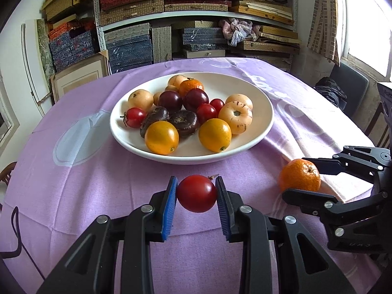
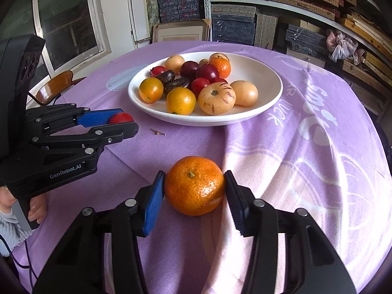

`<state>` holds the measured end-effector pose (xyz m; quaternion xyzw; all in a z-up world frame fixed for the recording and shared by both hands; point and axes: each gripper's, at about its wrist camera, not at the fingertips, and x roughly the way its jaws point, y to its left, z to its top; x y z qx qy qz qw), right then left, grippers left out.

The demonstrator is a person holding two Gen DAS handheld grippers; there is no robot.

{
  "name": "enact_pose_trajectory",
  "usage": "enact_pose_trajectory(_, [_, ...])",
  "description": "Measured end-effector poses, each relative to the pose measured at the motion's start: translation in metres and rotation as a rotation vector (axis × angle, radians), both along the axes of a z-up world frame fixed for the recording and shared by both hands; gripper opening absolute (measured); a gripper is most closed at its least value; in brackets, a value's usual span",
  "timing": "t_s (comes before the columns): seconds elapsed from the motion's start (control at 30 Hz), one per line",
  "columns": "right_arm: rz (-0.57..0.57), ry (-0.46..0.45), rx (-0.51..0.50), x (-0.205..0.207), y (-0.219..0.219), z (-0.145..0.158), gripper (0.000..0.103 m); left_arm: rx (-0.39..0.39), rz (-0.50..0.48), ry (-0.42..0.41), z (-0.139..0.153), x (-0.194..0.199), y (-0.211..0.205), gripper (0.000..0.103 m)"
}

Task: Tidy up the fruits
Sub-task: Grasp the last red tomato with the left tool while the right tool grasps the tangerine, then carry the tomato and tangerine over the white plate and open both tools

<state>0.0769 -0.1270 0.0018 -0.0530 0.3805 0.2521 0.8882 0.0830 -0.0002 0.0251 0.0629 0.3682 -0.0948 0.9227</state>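
Left wrist view — our left gripper (image 1: 196,193) clamps a red tomato (image 1: 196,193); our right gripper (image 2: 194,186) seemingly pinches a mandarin (image 2: 194,185).

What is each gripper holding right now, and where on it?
Left gripper: red cherry tomato, pinched across its sides, stem end up. Right gripper: mandarin on the tablecloth, fingers against its opposite sides.

A plate (image 1: 259,132) of fruit sits mid-table; nearer, a tomato (image 1: 196,193) lies between the left gripper's (image 1: 196,193) pads, a mandarin (image 2: 194,185) to its right.
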Motion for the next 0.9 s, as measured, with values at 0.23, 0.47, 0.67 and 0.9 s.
enact_pose_trajectory(0.23, [-0.042, -0.042, 0.077, 0.0, -0.018, 0.03, 0.048, 0.048, 0.037, -0.071, 0.018, -0.002, 0.001, 0.032])
enact_pose_trajectory(0.47, [-0.064, -0.146, 0.124, 0.012, -0.02, 0.088, 0.047, 0.088, 0.06, -0.13, 0.047, 0.015, 0.005, 0.031])
enact_pose_trajectory(0.67, [-0.089, -0.171, 0.087, 0.053, 0.003, 0.098, 0.047, 0.085, 0.092, -0.12, 0.051, 0.051, 0.009, 0.031])
enact_pose_trajectory(0.9, [-0.096, -0.091, 0.018, 0.103, 0.033, 0.049, 0.047, 0.026, 0.121, -0.032, 0.025, 0.095, 0.016, 0.032])
